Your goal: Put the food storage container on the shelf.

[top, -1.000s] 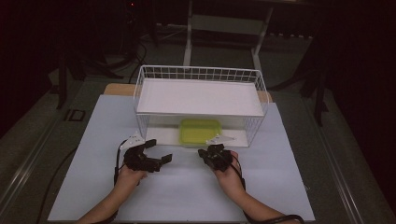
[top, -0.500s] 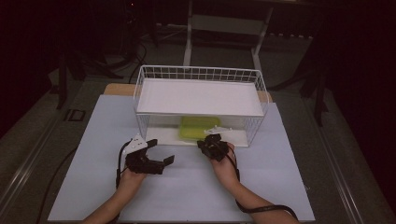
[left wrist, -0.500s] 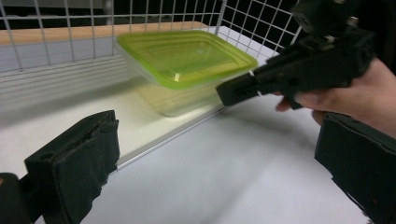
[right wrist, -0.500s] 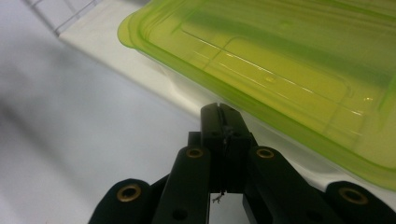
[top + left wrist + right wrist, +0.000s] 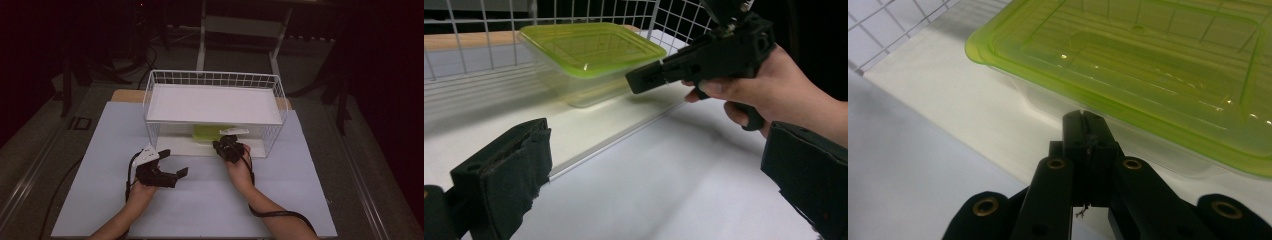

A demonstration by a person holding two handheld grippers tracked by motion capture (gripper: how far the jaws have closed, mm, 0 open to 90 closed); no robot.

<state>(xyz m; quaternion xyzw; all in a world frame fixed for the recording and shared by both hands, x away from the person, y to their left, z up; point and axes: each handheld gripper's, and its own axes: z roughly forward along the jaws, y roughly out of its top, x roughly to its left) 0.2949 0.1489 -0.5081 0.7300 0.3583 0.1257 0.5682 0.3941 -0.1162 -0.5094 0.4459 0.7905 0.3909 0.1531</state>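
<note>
A clear box [image 5: 206, 134] with a green lid [image 5: 591, 47] sits on the lower white shelf [image 5: 175, 145] of a white wire rack [image 5: 215, 80], under the rack's upper shelf [image 5: 212, 103]. The rack stands toward the far side of the pale surface [image 5: 200, 205].

The right gripper [image 5: 227, 147] is at the open front of the rack, its jaws pressed together with nothing between them. In the right gripper view the closed tips [image 5: 1087, 131] point at the clear wall of the box just below the lid's rim, very near it; whether they touch cannot be told. From the left gripper view, the right gripper [image 5: 644, 80] reaches in level from the right, its tip in front of the box's near corner, with the hand [image 5: 774, 95] wrapped round its grip.

The left gripper [image 5: 172, 165] rests lower on the surface, well apart from the box and outside the rack, held in the left hand [image 5: 140, 192]. Its jaws stand wide apart and empty, the padded one at the left of its own view and the other at the right edge, aimed toward the rack's front and the box
</note>
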